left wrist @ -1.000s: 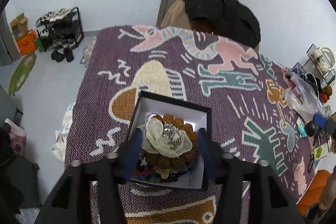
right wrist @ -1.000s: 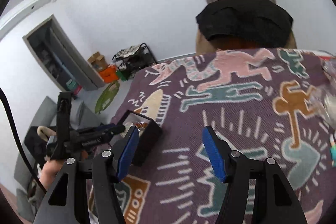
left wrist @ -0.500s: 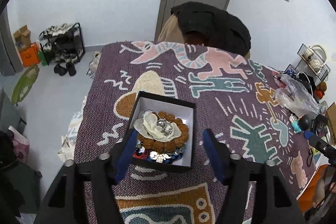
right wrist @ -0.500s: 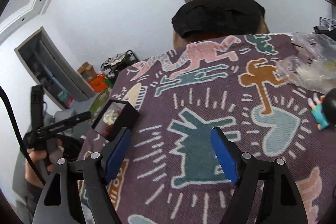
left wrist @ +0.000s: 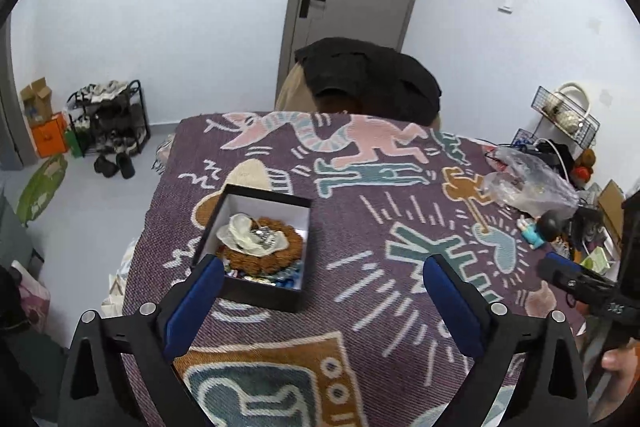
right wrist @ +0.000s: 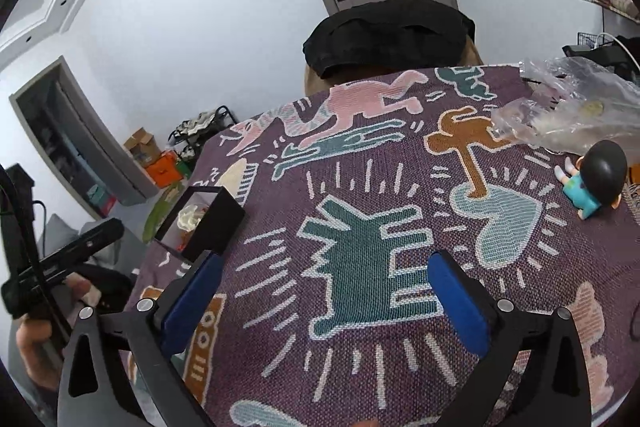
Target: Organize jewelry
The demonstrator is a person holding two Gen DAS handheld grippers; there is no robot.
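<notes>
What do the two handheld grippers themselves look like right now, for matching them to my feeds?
Both look alike: the left gripper and right gripper each have two matte black angular plastic fingers with triangular cut-outs and silver screw heads, tipped with flat blue pads. In the right wrist view, a thin black cable runs along the left gripper's body. No sleeves visible.

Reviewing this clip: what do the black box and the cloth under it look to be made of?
Black box: likely rigid cardboard, matte black outside, smooth white inside; thin straight walls and crisp corners suggest it. Cloth: a woven textile, probably cotton or a blend; coarse ribbed weave shows, with the figures woven in.
</notes>
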